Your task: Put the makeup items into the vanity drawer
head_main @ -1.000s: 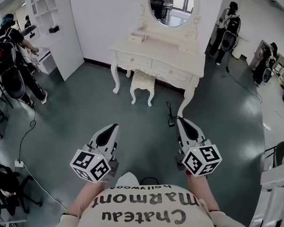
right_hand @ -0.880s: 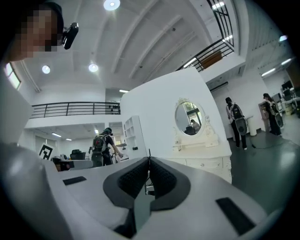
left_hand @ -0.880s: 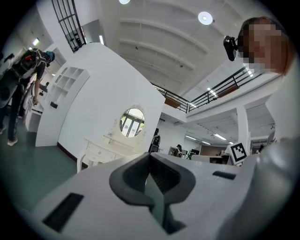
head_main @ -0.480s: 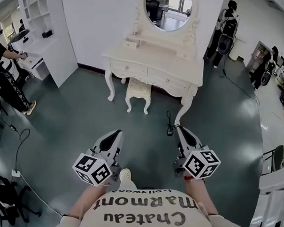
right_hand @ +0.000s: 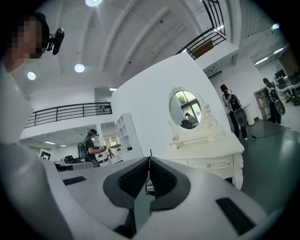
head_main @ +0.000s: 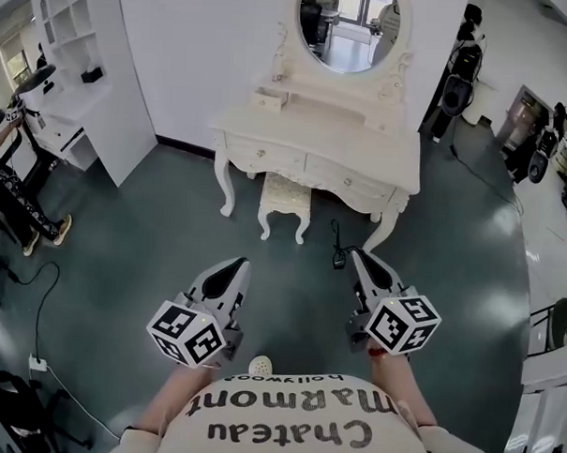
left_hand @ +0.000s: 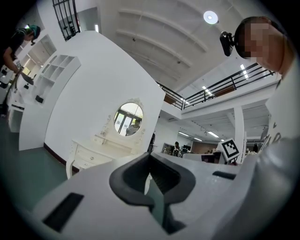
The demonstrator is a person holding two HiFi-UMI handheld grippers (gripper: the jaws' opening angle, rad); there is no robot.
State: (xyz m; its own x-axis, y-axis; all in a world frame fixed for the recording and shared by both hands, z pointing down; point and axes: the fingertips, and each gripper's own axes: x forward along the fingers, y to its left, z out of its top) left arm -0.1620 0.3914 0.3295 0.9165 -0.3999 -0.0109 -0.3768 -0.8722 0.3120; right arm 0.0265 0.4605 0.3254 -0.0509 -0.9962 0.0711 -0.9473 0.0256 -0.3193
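Left gripper (head_main: 233, 268) and right gripper (head_main: 360, 259) point forward side by side, jaws pressed together, empty.

Bright, even light from round ceiling lamps (left_hand: 210, 17); shadows faint. Pale sheen on grey-green floor (head_main: 480, 229). Gripper views: heavy fisheye, black vignette corners, left gripper (left_hand: 150, 157) and right gripper (right_hand: 149, 160) bodies soft. Head view sharp, edges bowed.

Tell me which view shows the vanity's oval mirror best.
The right gripper view: the oval mirror is whole and fairly large. The left gripper view shows it whole but smaller; the head view cuts off its top.
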